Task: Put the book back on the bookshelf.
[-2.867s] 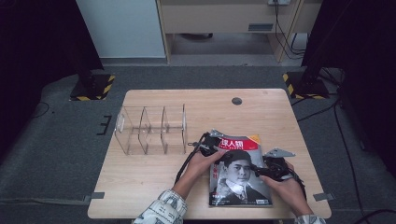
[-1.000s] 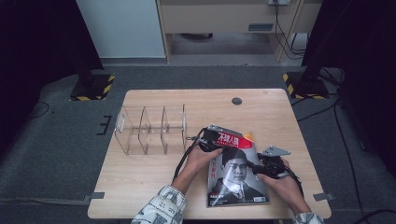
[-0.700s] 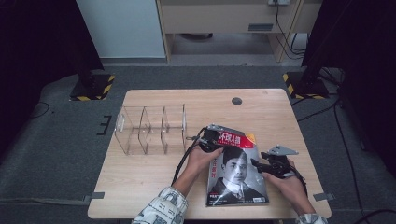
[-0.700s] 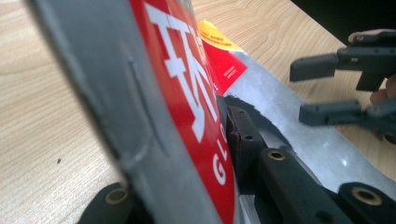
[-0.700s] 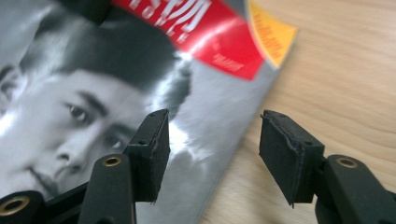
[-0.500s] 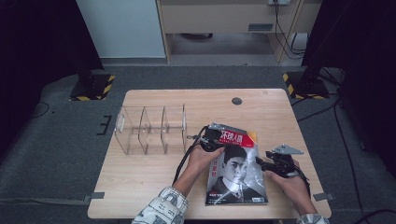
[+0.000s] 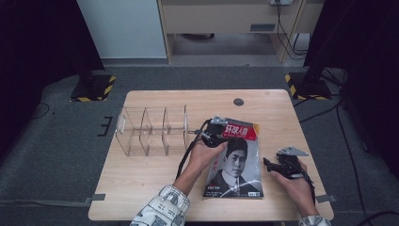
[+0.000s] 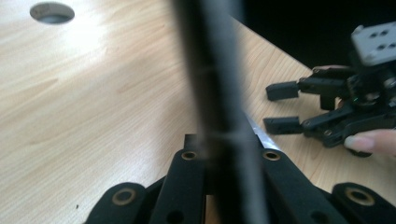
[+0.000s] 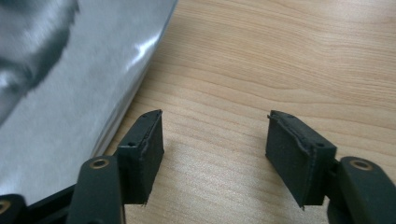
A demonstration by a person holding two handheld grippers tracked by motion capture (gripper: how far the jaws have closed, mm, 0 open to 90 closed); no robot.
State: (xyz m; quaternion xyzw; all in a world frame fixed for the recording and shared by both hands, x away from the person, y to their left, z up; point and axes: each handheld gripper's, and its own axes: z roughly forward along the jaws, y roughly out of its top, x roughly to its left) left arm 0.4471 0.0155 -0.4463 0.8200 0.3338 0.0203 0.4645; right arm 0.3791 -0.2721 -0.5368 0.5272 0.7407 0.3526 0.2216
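Wooden table (image 7: 155, 183) bearing a clear rack (image 7: 150, 131) at left and a magazine (image 7: 237, 165) right of centre. Left gripper (image 7: 214, 134) is clamped on the magazine's raised top edge; right gripper (image 7: 272, 165), just beside it, has jaws parted and empty, having just widened. Thin, floppy, glossy stock probably sags and slips: grip near the spine.

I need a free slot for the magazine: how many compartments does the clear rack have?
3. The clear rack stands left of the magazine; its compartments run side by side, left, middle and right, parted by upright clear dividers. All three look empty, though the clear walls make this hard to judge.
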